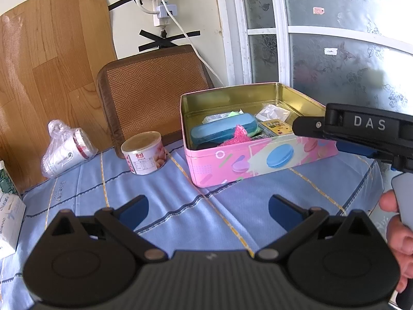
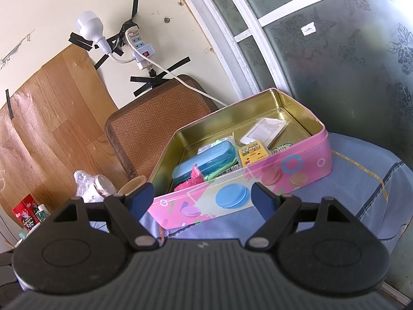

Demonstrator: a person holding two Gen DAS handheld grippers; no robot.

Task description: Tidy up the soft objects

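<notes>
We hold both tongs still above the desk [image 1: 222, 206], which is covered by a blue cloth with yellow and dark stripes. The left tongs [image 1: 207, 210] are spread wide with nothing between their blue pads, only bare cloth beneath them. The right tongs [image 2: 200, 199] are likewise spread and pinch nothing; their pads stand just short of the near wall of the pink tin [image 2: 260, 180].

That open tin, printed with macarons, lies ahead and to the right of the left tongs and directly ahead of the right tongs. Inside it, toward its near left corner, we see a pink fluffy cloth [image 2: 189, 178] resting against a blue case [image 2: 206, 165]. A yellow card pack [image 2: 253, 152] lies just right of the case, and a clear plastic-wrapped packet [image 2: 263, 130] sits farther back. In the left view the side of the right tongs reaches over the tin's right end, and a hand [image 1: 398, 235] grips its handle at the picture's right edge.

Ahead and left of the left tongs stands a sealed can [image 1: 144, 153] with a pink label, and farther left a bag of paper cups [image 1: 67, 149] lies on its side. A woven seat cushion [image 1: 152, 90] leans against the wall behind the can.
</notes>
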